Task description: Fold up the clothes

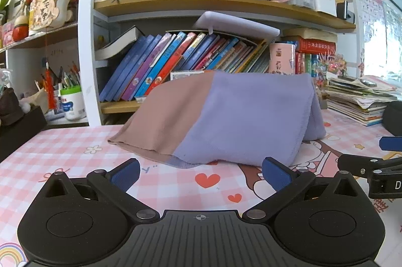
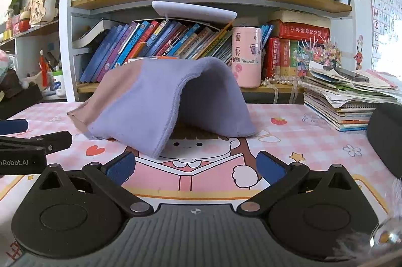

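The cloth (image 1: pixel 226 116), lilac with a pinkish-brown part, stands on the desk mat (image 1: pixel 62 149) like a small tent, arched with a hollow under it; it is not flat. It lies just ahead of the left gripper (image 1: pixel 201 174), whose two blue pads are spread wide and hold nothing; the near lilac hem (image 1: pixel 186 162) is between and a little beyond them. The right gripper (image 2: pixel 196 166) is also spread wide and empty; the open end of the arch (image 2: pixel 160 154) is ahead of it, toward its left pad. I judge that the fold is not finished; to do it well, each gripper should take one near corner low at the mat, close on one layer only, then lay the cloth down flat and smooth; a grip on both layers may drag the whole arch.
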Tool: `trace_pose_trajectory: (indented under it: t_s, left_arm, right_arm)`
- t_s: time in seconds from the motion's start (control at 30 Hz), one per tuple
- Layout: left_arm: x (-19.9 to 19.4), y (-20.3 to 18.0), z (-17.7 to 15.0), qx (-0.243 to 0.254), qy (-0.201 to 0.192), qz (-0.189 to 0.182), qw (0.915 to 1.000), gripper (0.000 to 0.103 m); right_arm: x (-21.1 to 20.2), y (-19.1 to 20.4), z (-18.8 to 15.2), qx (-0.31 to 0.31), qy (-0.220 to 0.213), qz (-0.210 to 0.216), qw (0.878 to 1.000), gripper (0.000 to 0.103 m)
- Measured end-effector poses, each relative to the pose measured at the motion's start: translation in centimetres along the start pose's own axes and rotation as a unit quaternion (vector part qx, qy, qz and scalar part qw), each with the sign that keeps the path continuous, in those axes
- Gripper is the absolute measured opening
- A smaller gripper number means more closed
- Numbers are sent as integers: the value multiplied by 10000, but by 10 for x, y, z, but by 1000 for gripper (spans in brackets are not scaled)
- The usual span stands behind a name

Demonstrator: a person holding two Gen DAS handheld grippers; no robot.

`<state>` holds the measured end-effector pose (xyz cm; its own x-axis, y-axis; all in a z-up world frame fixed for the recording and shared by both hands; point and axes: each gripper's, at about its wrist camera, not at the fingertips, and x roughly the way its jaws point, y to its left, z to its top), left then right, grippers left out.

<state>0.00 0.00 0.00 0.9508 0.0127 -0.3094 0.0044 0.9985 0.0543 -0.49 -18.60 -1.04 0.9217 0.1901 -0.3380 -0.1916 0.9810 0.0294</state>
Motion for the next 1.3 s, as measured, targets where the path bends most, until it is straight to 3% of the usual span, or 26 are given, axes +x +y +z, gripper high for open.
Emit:
trace_pose_trajectory:
  t_s: [1.3]
  left_arm:
    - [2, -1, -2, 32, 97, -41, 9999, 103]
  right_arm:
    - [1, -1, 0, 97, 41, 8, 9999, 103]
